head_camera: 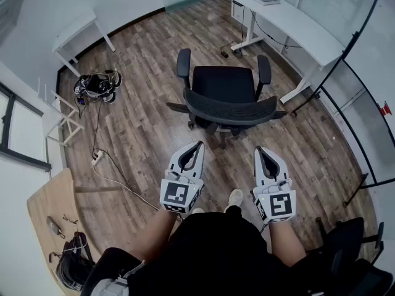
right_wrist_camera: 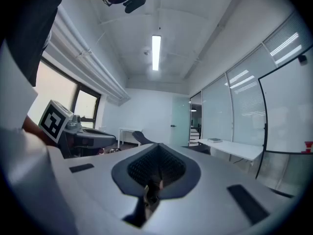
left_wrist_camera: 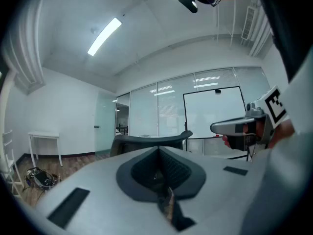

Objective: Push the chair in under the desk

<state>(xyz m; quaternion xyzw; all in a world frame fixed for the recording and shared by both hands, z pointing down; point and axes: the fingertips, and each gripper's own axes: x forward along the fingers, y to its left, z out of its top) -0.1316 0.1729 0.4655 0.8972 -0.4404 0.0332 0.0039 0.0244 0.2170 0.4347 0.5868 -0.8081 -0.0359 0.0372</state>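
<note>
Left gripper (head_camera: 197,145) and right gripper (head_camera: 260,150), jaws closed and empty, hang behind the chair (head_camera: 223,85), probably free-rolling, so push its stiff backrest (head_camera: 231,111) toward the desk (head_camera: 296,26).

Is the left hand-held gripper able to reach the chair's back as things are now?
Probably yes. The chair back is turned toward the left hand-held gripper, and only bare floor lies between them. The gripper is shut and holds nothing. It does not touch the chair, so a step forward seems needed.
</note>
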